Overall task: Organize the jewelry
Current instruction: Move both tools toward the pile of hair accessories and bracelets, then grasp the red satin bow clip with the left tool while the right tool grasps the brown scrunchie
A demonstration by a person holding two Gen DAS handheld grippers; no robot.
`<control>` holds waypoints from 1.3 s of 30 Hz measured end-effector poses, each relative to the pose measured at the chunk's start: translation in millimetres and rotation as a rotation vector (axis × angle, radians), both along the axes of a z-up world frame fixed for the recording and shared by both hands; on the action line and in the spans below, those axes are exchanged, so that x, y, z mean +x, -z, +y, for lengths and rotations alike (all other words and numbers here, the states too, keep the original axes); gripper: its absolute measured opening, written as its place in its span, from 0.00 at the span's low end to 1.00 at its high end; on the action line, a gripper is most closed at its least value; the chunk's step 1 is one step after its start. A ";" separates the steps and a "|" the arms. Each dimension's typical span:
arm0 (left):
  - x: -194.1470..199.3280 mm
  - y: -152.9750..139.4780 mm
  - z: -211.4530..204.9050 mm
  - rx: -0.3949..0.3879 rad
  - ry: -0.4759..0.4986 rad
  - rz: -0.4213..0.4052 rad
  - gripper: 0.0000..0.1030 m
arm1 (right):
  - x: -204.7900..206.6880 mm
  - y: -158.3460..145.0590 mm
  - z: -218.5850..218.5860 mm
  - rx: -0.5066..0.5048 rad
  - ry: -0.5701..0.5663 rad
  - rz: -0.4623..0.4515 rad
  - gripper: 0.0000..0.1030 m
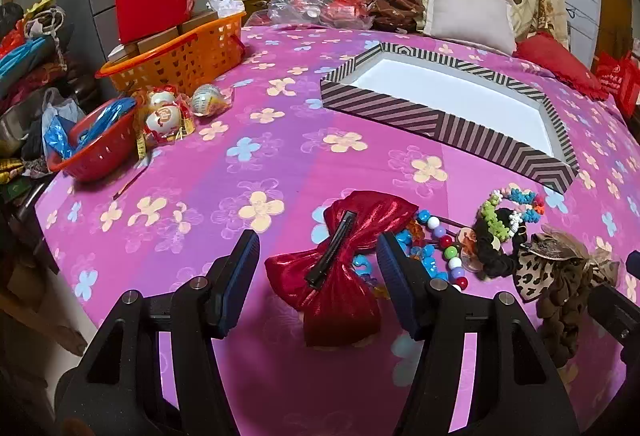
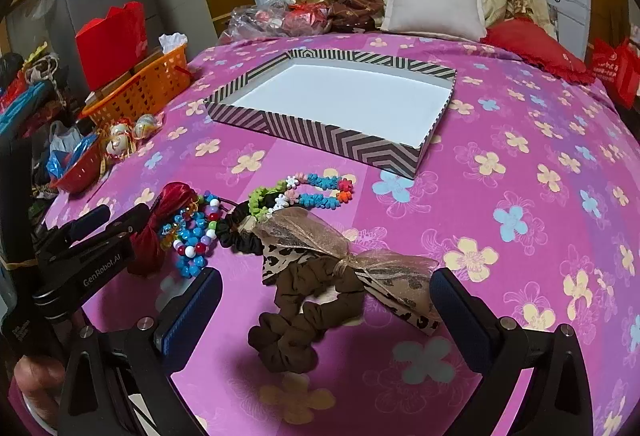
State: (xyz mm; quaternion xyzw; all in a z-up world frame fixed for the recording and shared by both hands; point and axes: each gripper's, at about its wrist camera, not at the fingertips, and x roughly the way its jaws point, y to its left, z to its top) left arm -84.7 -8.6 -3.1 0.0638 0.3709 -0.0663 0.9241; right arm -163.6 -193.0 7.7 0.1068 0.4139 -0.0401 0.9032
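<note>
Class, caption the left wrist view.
Open left gripper straddles a red bow; the striped tray waits empty.

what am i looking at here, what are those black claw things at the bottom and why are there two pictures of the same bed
Those black claws are tools, not a robot: a person holds one two-finger hand-held gripper in each hand, with a wide-angle camera on each looking forward along its fingers. That is why there are two pictures. The left hand-held gripper is open around a shiny red bow hair clip. The right hand-held gripper is open around a brown scrunchie and a leopard-print bow. Neither holds anything. On the pink flowered bedspread also lie bead bracelets and a flower bracelet. Behind them sits an empty striped box.
</note>
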 end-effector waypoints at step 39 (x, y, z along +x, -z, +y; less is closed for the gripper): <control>-0.4 1.4 3.6 -0.028 0.020 0.014 0.59 | -9.3 0.1 -14.5 -0.021 0.033 0.012 1.00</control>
